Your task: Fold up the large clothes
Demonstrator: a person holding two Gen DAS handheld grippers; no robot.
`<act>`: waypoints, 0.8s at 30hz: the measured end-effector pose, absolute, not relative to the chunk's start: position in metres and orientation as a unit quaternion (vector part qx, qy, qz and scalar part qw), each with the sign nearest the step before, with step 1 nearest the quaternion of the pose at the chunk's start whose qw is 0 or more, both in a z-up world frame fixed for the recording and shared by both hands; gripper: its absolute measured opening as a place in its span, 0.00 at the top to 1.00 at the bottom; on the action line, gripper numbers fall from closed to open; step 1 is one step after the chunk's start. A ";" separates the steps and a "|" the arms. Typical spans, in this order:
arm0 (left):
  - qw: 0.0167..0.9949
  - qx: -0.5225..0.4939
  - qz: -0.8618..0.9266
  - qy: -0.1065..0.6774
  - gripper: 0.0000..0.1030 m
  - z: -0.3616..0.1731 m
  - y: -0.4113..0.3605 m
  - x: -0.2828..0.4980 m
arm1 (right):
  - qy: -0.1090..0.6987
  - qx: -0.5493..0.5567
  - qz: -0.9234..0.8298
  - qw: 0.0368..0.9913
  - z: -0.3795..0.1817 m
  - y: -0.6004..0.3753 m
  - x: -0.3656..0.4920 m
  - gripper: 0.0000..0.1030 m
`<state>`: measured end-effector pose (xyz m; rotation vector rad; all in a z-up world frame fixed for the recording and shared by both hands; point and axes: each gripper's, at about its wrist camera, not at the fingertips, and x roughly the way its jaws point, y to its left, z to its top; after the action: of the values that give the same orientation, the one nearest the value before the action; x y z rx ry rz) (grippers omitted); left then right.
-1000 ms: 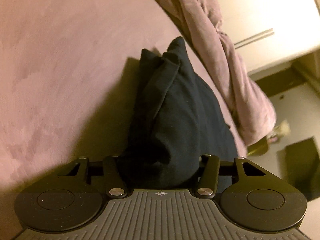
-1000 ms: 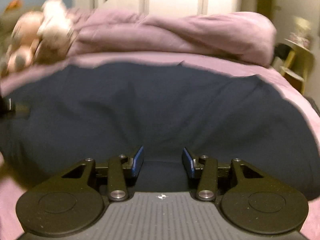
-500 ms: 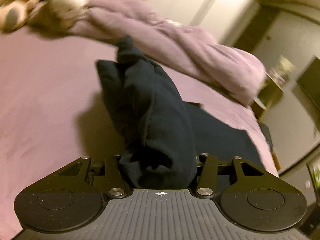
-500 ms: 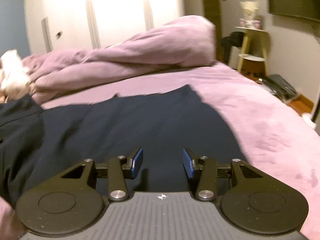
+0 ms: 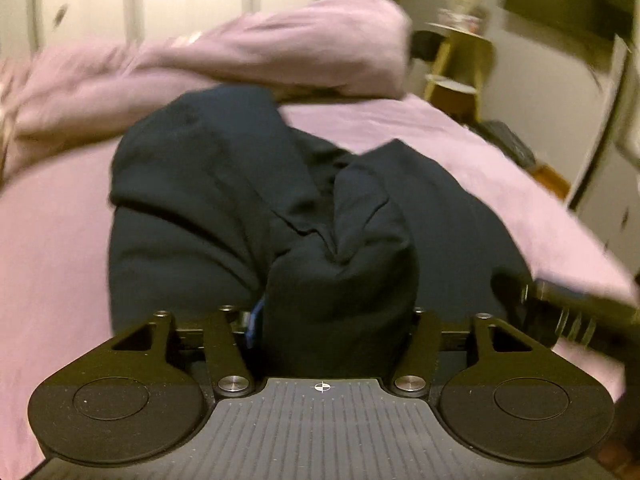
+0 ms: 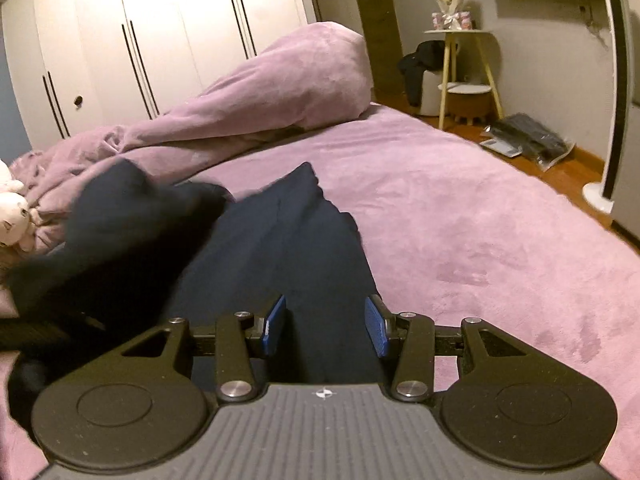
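Observation:
A large dark navy garment (image 5: 240, 200) lies on the purple bed (image 5: 52, 260), bunched into a raised fold. My left gripper (image 5: 336, 320) has a thick wad of that cloth between its fingers. Its jaws are opening, and the left blue pad (image 5: 256, 320) shows bare beside the wad. In the right wrist view the garment (image 6: 288, 248) runs away from me as a narrow flat panel. My right gripper (image 6: 325, 326) is open just above it, both blue pads bare. The right gripper (image 5: 580, 320) also shows as a dark blur at the left wrist view's right edge.
A heaped purple duvet (image 6: 280, 92) lies across the far side of the bed (image 6: 460, 220). A plush toy (image 6: 12, 208) sits at the left. Behind are white wardrobe doors (image 6: 160, 32). To the right stand a small side table (image 6: 464, 64), a dark bag on the floor (image 6: 524, 136) and a white stand (image 6: 612, 100).
My left gripper has swung the cloth wad across over the rest of the garment while rolling, and its left pad now shows. The right gripper has slid right along the garment, still open.

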<state>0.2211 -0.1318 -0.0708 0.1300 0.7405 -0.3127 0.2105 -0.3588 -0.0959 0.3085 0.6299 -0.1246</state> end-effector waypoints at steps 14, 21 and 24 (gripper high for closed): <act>0.925 0.021 -0.189 0.329 0.26 -0.055 -0.111 0.193 | 0.279 0.225 0.162 0.920 -0.042 -0.360 0.254 0.57; 0.912 0.041 -0.236 0.334 0.24 -0.047 -0.098 0.170 | 0.417 0.165 0.171 0.877 -0.096 -0.323 0.305 0.59; 0.907 -0.017 -0.234 0.349 0.25 -0.028 -0.068 0.164 | 0.407 0.140 0.180 0.885 -0.113 -0.321 0.297 0.61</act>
<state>0.1644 -0.0681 -0.0275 -0.0359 0.7202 -0.4828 0.2974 -0.3208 -0.1128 0.2908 0.8466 0.3744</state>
